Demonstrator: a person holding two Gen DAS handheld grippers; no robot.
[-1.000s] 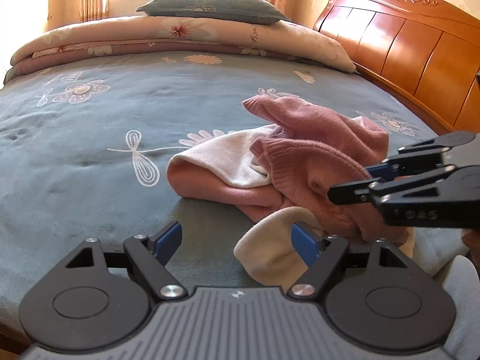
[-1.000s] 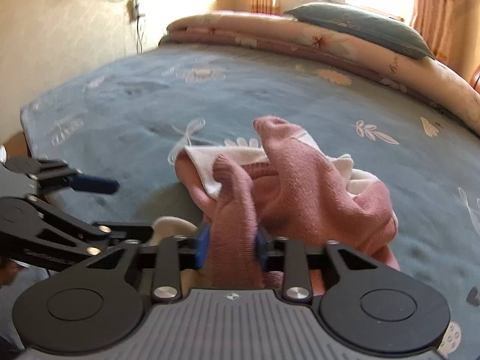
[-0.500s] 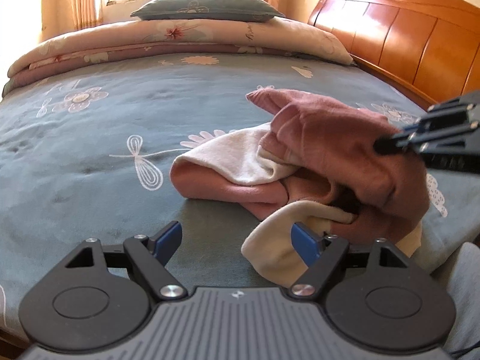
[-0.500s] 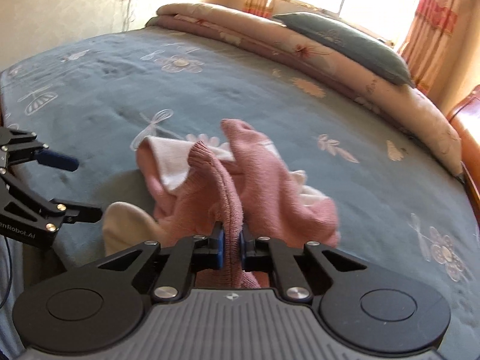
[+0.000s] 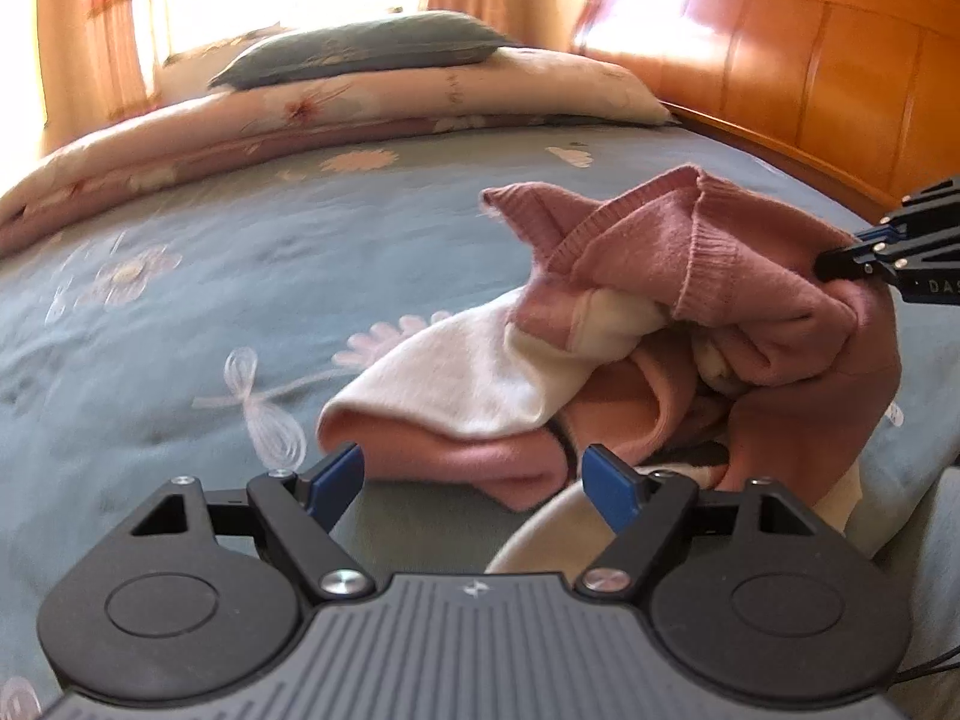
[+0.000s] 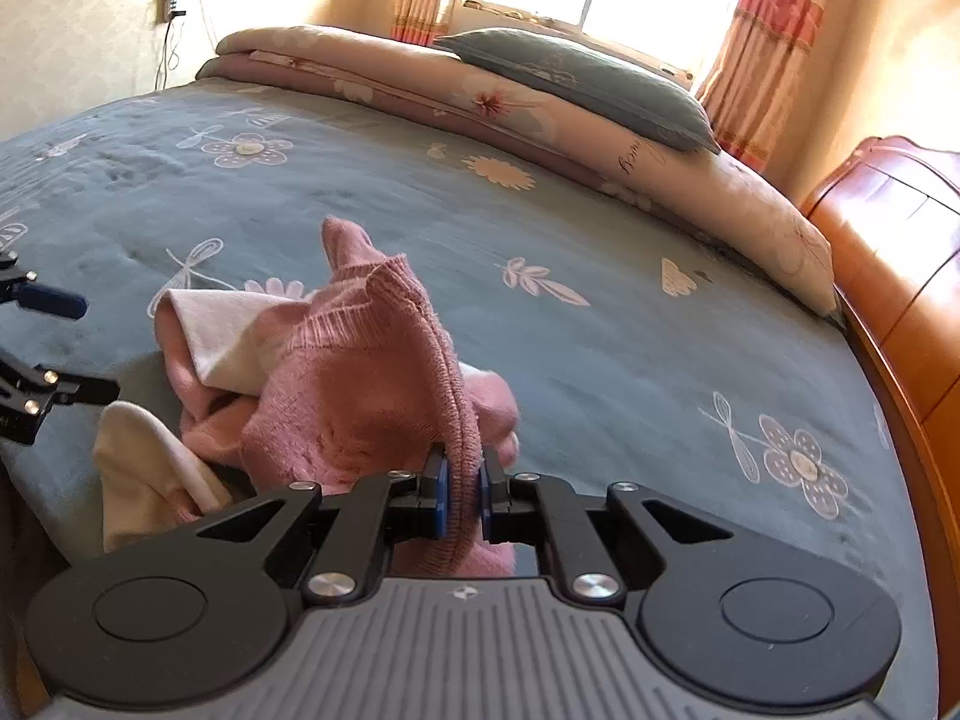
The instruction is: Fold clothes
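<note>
1. Pinching a ribbed edge of the pink sweater (image 6: 360, 384), the right gripper (image 6: 461, 495) has its 2 blue pads pressed together on the knit, so that part of the garment hangs raised off the bed (image 6: 600, 330) while the rest stays heaped below

2. That hold looks meant to draw the sweater out of its crumple, since a folded shape cannot be made until an edge is found and the cloth is spread flat; this is a judgement from the raised hem only

3. The left gripper (image 5: 474, 480) stands with its fingers wide apart and nothing between them, low at the near side of the heap, probably waiting to take a second edge

4. In the left wrist view the sweater's cream lining (image 5: 480, 372) and pink folds lie just beyond the left fingertips; whether the right-hand pad touches the cream cloth beside it cannot be told

5. In the right wrist view the clamped hem runs straight between the right pads, and the bulk of the sweater trails to the left of them, toward the left gripper

6. The folded quilt (image 6: 540, 114) and pillow (image 6: 576, 78) lie well apart at the far side of the bed, so room is there for spreading
</note>
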